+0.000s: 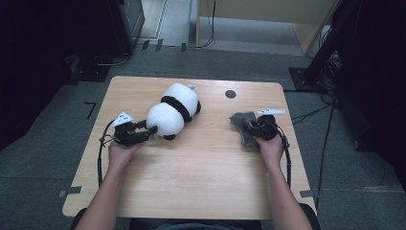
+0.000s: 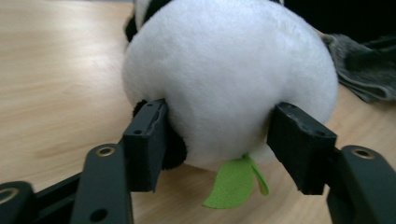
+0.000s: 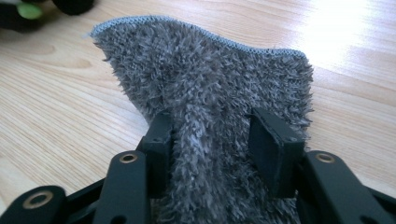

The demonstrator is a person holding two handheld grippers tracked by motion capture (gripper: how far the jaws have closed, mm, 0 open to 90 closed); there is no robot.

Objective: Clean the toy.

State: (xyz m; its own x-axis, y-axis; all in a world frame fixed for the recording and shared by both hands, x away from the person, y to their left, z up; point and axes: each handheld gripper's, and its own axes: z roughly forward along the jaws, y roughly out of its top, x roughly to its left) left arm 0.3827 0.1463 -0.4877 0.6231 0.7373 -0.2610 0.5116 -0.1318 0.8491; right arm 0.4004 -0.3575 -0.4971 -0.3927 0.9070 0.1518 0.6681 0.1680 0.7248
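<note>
A black-and-white panda plush (image 1: 172, 112) lies on the wooden table (image 1: 191, 182), left of centre. My left gripper (image 1: 149, 127) points at its near end. In the left gripper view the white round plush (image 2: 229, 79) sits between the spread jaws of the left gripper (image 2: 222, 135), brushing both pads without being squeezed; a green felt leaf (image 2: 233, 184) hangs below it. A shaggy grey cloth (image 1: 242, 122) lies at the right. The right gripper (image 1: 251, 128) is over it. In the right gripper view a ridge of the cloth (image 3: 205, 70) stands loosely between the parted jaws of the right gripper (image 3: 210, 135).
A small dark round mark (image 1: 230, 94) sits near the table's far edge. Bare wood spreads between the person's forearms toward the near edge. The grey cloth (image 2: 364, 70) shows beyond the panda in the left gripper view. Dark equipment stands on the floor around the table.
</note>
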